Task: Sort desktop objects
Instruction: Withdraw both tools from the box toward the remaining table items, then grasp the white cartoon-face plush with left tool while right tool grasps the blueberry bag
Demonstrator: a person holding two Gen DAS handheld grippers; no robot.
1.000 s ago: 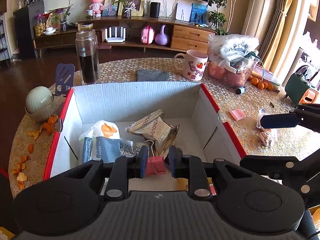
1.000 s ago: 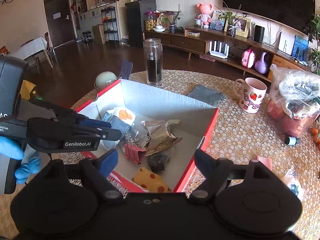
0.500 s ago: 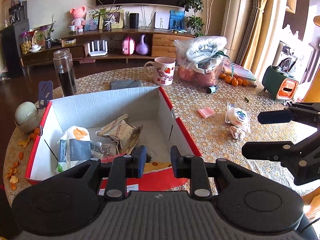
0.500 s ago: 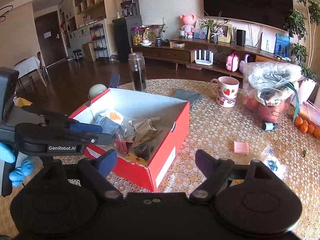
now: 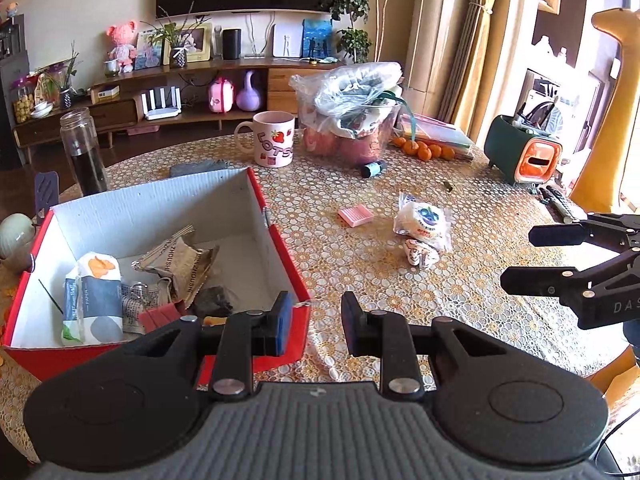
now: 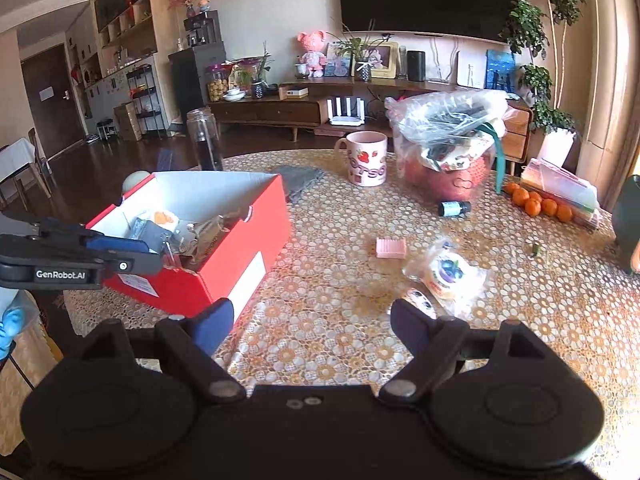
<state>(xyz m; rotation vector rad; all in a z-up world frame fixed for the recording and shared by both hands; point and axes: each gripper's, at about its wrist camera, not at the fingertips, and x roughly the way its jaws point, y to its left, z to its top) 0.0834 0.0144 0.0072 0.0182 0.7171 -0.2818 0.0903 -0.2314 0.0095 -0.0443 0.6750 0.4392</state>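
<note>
my left gripper (image 5: 311, 322) is empty now, fingers nearly together with only a narrow gap and nothing in it. a second ago a small red clip sat between those pads over the box. that clip now lies in the red box (image 5: 280, 248), lower middle of the left wrist view, among a crumpled snack wrapper (image 5: 180, 260) and a tissue pack (image 5: 94, 300). so that drop is done, one more item sorted.

both views have swung off the box toward the open table: box filled the centre before, now it sits left of frame in both.

my right gripper (image 6: 310, 326) is spread wide, nothing between the fingers, bare lace tablecloth (image 6: 340, 360) under it. in the left wrist view it pokes in at the right edge.

still loose on the table: pink eraser-like block (image 6: 391, 248) centre, blueberry snack packet (image 6: 446, 274) right of centre with a small wrapped candy (image 6: 420, 298) just beside it, and a small dark bottle (image 6: 454, 208) lying on its side near the plastic bag (image 6: 444, 128).

my guess is the right gripper takes the next pick, likely the packet or candy since they're nearest its fingers. packet is crinkly and may slip.
</note>
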